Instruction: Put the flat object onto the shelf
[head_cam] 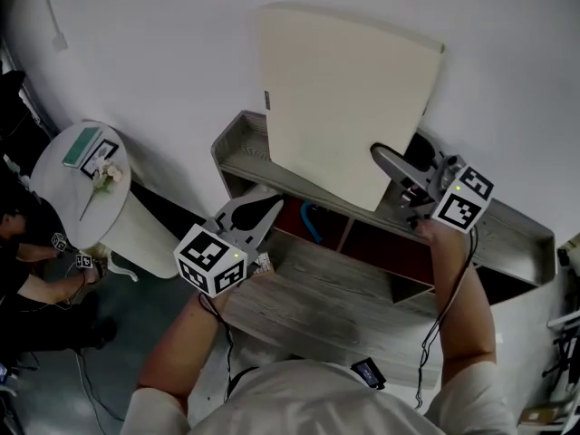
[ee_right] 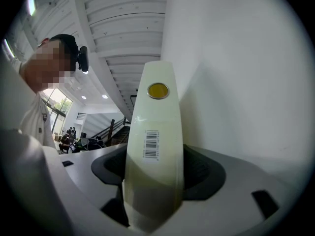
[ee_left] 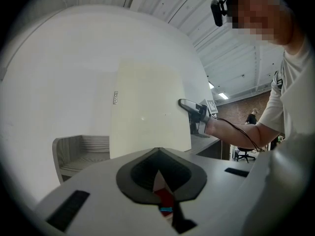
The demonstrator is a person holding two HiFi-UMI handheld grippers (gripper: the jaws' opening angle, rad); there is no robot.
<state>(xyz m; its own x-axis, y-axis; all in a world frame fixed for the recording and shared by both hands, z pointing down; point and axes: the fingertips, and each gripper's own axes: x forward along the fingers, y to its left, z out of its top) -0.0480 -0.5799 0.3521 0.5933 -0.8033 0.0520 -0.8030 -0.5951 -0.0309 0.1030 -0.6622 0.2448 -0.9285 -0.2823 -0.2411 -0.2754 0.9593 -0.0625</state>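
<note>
Over the shelf (head_cam: 237, 145), the flat board (head_cam: 340, 107), clamped by right gripper (head_cam: 379, 155) jaws, hides its back; left gripper (head_cam: 270, 208) closed.

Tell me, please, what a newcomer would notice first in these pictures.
A large cream flat panel stands upright at the top of the grey shelf, against the white wall. The right hand-held gripper clamps its right edge; the left hand-held gripper hangs lower, shut and empty.

Right gripper (head_cam: 381, 156) clamps flat object (head_cam: 340, 98) (raised), left gripper (head_cam: 261, 210) closed
</note>
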